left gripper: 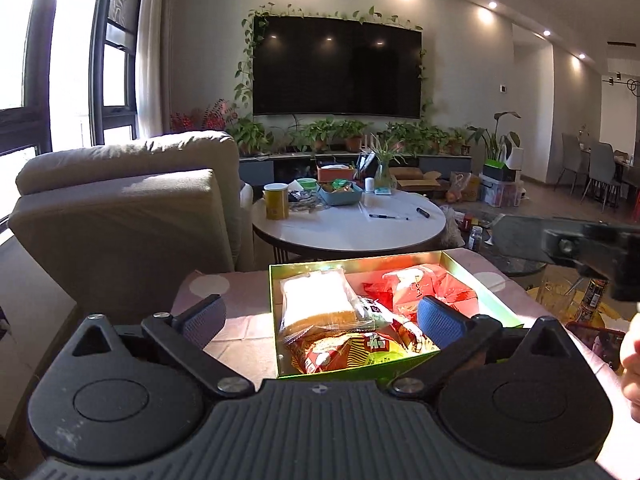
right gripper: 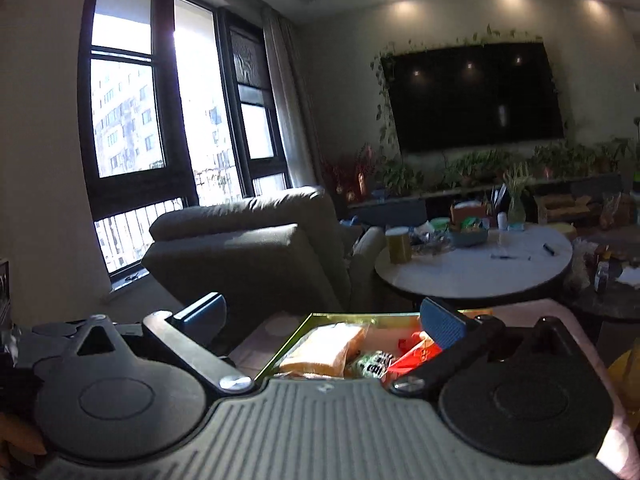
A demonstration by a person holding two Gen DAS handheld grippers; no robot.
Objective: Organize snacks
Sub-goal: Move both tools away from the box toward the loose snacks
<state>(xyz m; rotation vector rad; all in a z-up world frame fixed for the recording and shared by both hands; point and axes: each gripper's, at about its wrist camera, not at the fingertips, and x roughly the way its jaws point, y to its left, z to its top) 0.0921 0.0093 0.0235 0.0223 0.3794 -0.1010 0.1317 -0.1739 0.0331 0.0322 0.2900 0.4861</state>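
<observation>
A green box full of snack packs stands on a pink-tiled table just in front of me. Inside lie a wrapped slice of bread, red packets and a red and green bag. My left gripper hovers over the box's near end, open wide, with nothing between its blue pads. In the right wrist view the same box and bread sit low in frame. My right gripper is above the box's near edge, open and empty.
A grey armchair stands to the left behind the table. Beyond it a round white table carries a yellow canister and a blue bowl. Bottles and a glass crowd the right side, where the other gripper's body and a hand show.
</observation>
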